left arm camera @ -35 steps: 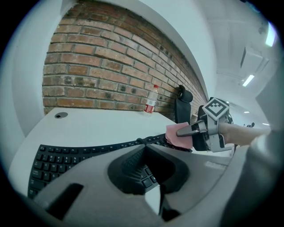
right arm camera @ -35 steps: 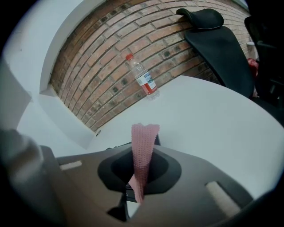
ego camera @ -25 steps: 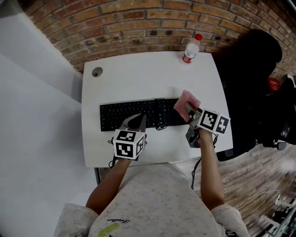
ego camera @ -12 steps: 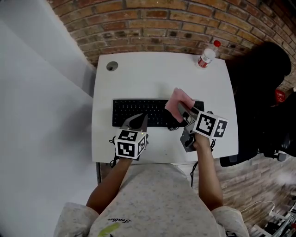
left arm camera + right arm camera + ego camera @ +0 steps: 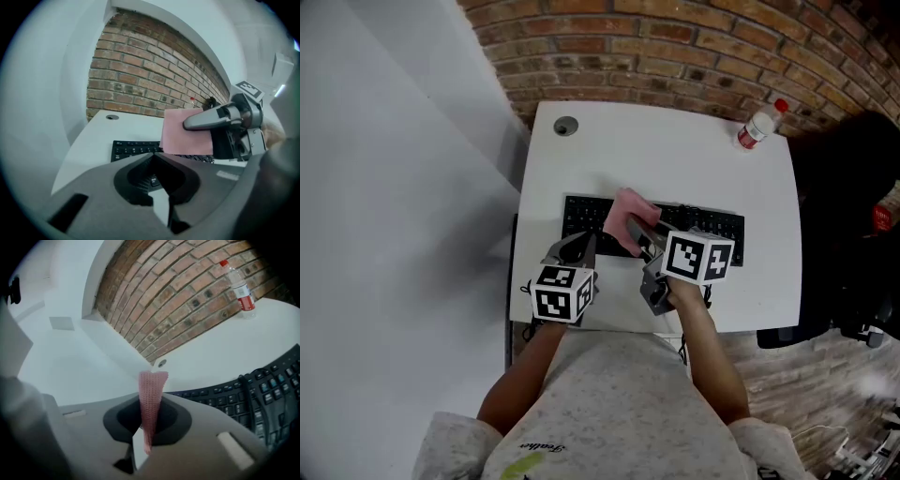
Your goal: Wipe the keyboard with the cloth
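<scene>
Right gripper (image 5: 636, 232) pinching cloth (image 5: 624, 212) over keyboard (image 5: 717, 225), forearm extended, left gripper (image 5: 579, 246) pressed together, empty, near desk (image 5: 675, 159) edge

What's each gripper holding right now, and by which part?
Right gripper: shut on the pink cloth, pinched by one edge, the rest sticking out past the jaws. Left gripper: jaws together, nothing held.

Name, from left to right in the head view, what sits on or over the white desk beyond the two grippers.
cable grommet → pink cloth → plastic bottle. The keyboard is left out: it runs under the cloth across most of that span.
</scene>
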